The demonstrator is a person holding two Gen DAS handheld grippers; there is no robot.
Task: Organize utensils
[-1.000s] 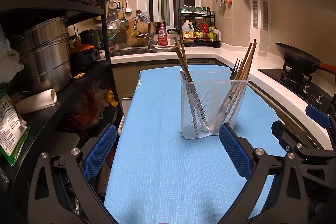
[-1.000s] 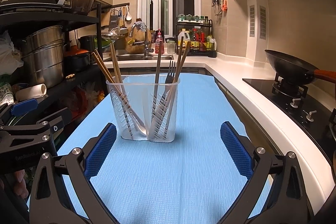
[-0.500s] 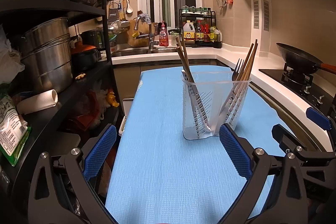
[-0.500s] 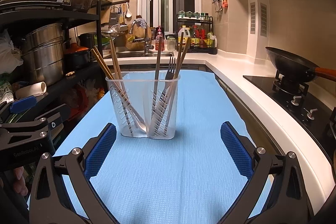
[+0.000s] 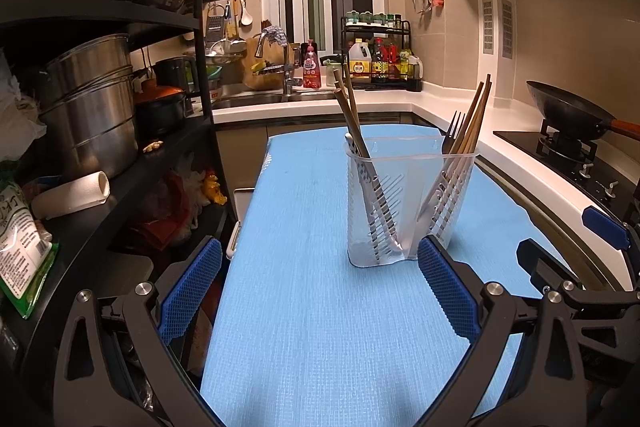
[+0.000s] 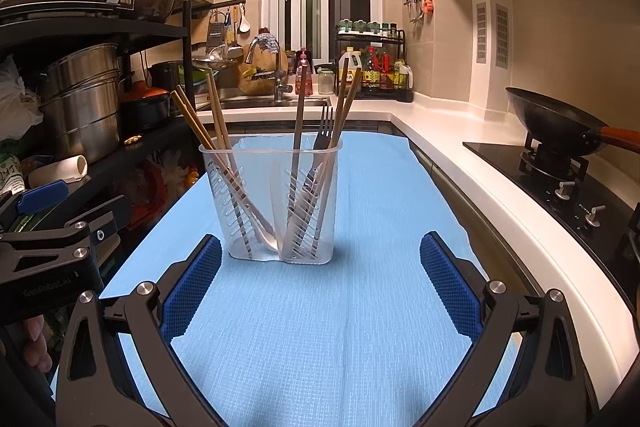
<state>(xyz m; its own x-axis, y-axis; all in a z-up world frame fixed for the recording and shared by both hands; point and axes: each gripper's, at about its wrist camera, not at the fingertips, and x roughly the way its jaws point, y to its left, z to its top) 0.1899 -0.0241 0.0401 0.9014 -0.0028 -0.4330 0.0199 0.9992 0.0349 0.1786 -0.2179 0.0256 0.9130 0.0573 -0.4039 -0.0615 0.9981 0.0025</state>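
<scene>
A clear plastic utensil holder point(image 5: 404, 223) point(image 6: 276, 223) stands upright on the blue mat point(image 5: 312, 327) point(image 6: 328, 327). It holds wooden chopsticks point(image 6: 200, 131) point(image 5: 350, 115) in its left part, with a spoon point(image 6: 262, 227) at the bottom. More chopsticks point(image 5: 476, 115) and a fork point(image 6: 325, 131) point(image 5: 451, 135) stand in its right part. My left gripper point(image 5: 320, 287) is open and empty, just short of the holder and to its left. My right gripper point(image 6: 320, 283) is open and empty, just short of the holder.
A black rack point(image 5: 92, 163) with steel pots point(image 5: 88, 103) lines the left edge. A white counter point(image 6: 480, 183), a hob and a black wok point(image 6: 556, 123) run along the right. The sink point(image 6: 256, 103) and a bottle rack point(image 6: 372, 67) stand at the back.
Both grippers have drawn back slightly and lifted a little; the holder sits a bit farther off in both views. Nothing was taken hold of or let go.
</scene>
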